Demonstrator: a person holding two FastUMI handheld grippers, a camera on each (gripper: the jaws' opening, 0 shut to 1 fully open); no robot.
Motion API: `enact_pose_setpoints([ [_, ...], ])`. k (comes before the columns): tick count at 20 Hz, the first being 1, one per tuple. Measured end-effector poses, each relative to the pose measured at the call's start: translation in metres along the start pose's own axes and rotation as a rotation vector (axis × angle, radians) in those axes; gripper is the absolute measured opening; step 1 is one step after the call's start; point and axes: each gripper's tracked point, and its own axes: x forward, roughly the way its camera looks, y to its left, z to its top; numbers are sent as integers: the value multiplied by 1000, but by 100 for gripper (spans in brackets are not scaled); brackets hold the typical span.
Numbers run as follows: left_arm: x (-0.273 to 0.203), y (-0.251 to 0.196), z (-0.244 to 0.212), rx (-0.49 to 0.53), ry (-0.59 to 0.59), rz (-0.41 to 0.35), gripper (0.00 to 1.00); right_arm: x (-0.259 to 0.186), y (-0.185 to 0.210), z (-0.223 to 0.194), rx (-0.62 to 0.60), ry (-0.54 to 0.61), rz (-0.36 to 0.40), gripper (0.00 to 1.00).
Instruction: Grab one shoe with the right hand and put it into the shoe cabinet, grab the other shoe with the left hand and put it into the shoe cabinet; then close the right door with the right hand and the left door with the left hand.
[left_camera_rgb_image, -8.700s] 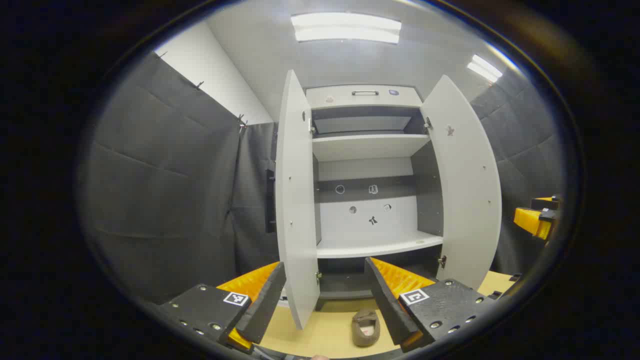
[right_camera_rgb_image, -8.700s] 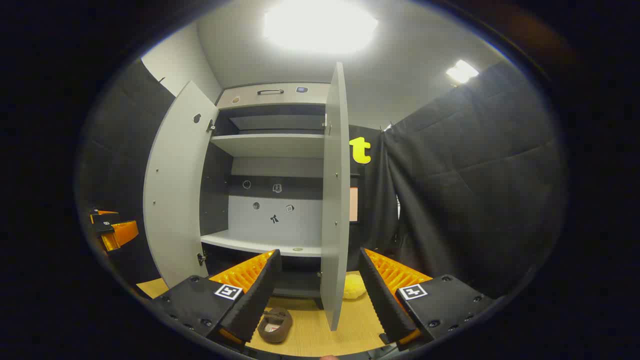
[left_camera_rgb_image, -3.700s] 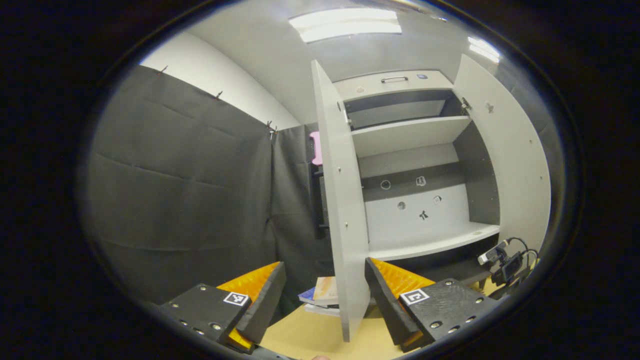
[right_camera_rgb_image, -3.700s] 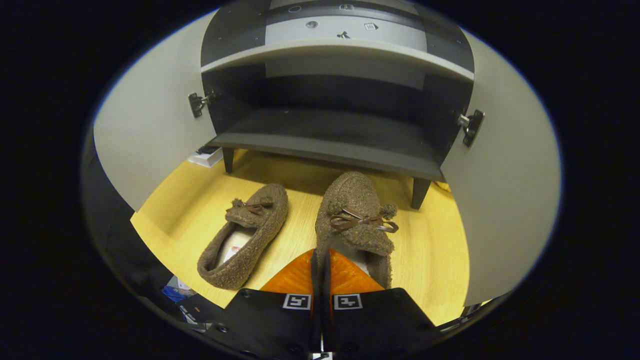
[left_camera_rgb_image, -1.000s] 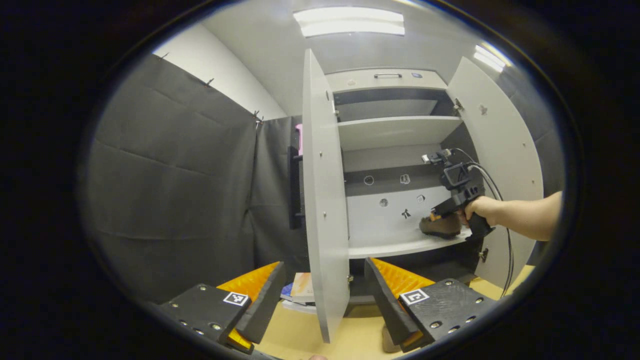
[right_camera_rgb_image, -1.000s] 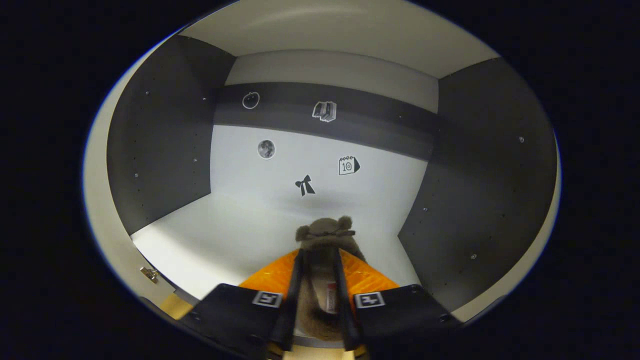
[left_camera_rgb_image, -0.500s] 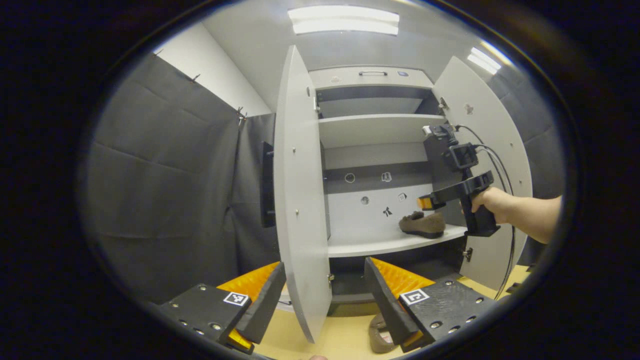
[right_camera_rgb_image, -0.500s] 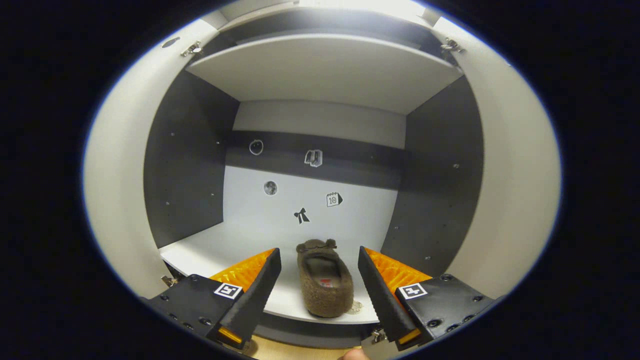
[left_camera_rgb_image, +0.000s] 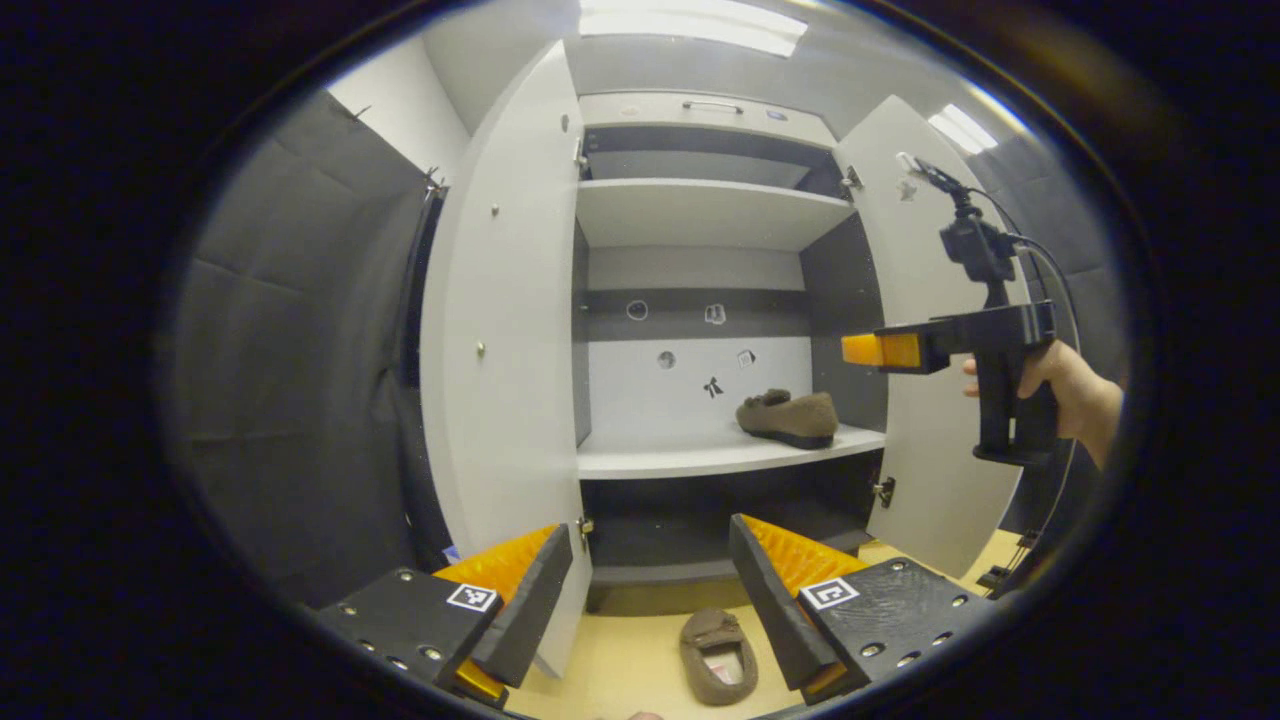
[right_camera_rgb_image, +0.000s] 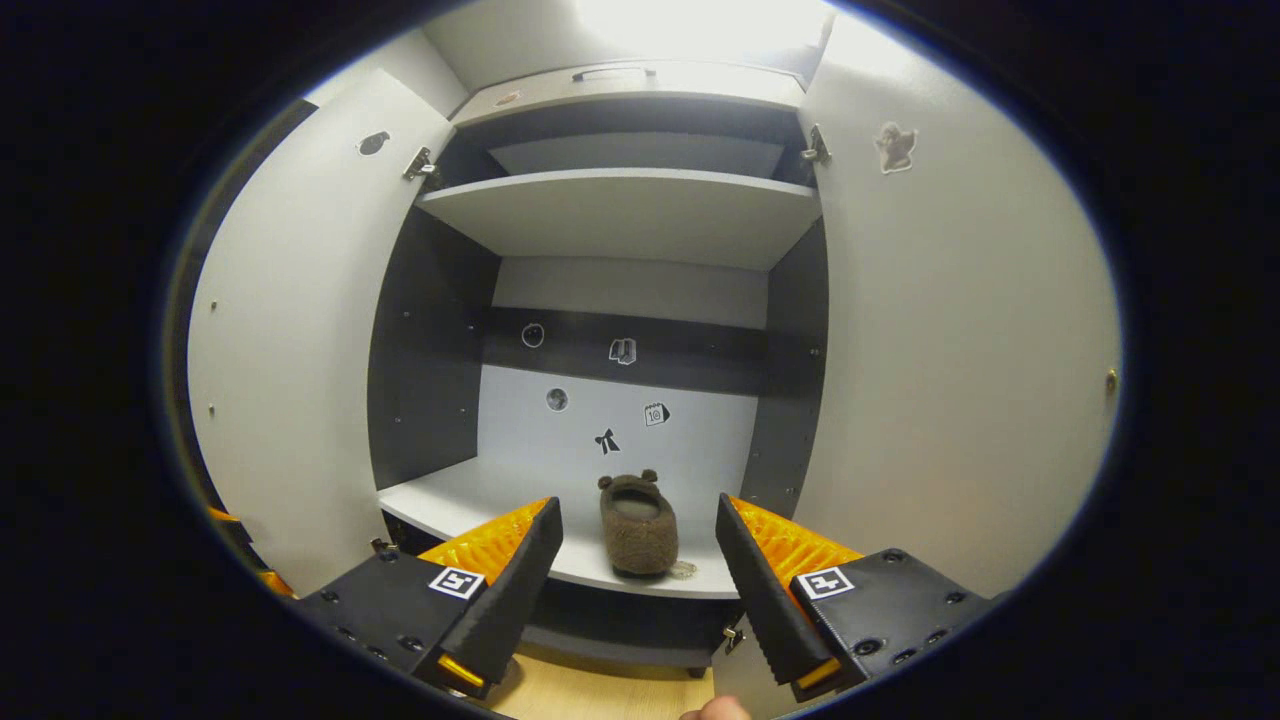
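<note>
Left gripper view, from the tool I am steering: my left gripper (left_camera_rgb_image: 650, 590) has its fingers spread apart with nothing between them; I take the shoe cabinet (left_camera_rgb_image: 700, 215) as my landmark, both of its doors swung wide; on the floor just in front of the cabinet's base lies the second shoe (left_camera_rgb_image: 718, 655), a brown fuzzy slipper, directly below and between my left fingers, its long axis running toward the cabinet, toe end nearest the cabinet as far as I can tell; the left gripper is clearly the nearer tool to it, so I judge the next move is a drop straight down onto it; the first shoe (left_camera_rgb_image: 788, 416) sits on the cabinet's middle shelf, toward its right side; the right gripper (left_camera_rgb_image: 880, 350) hangs in front of the cabinet's right door (left_camera_rgb_image: 935, 440), held by a hand (left_camera_rgb_image: 1075, 385); right gripper view shows its fingers apart and empty, pointing at the shelved shoe; small picture stickers dot the cabinet's back panel; a label inside the floor shoe is too small to read.
</note>
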Motion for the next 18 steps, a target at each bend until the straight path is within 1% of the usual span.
enact_pose_setpoints([
  [1,10,-7,-9,-4,17,-13,100,-6,-2,-1,-17,-21,-4,97],
  [2,20,-12,-21,-5,39,-26,93,-12,-3,-5,-29,-28,-9,98],
  [4,35,-16,-47,-3,84,-45,93,-23,2,-19,-23,-14,3,96],
  [8,48,-29,-103,8,195,-82,93,-40,2,-40,10,30,13,97],
  [9,50,-30,-118,15,223,-89,93,-44,5,-43,16,34,25,97],
  [11,56,-33,-149,31,284,-102,94,-49,4,-46,15,31,24,98],
  [14,70,-32,-187,22,372,-114,94,-60,4,-48,14,27,16,98],
  [15,72,-31,-197,13,399,-121,98,-63,5,-51,17,32,19,97],
  [17,77,-28,-212,7,444,-133,94,-66,2,-55,13,46,9,98],
  [18,80,-26,-220,10,467,-133,94,-69,0,-58,8,52,-2,97],
])
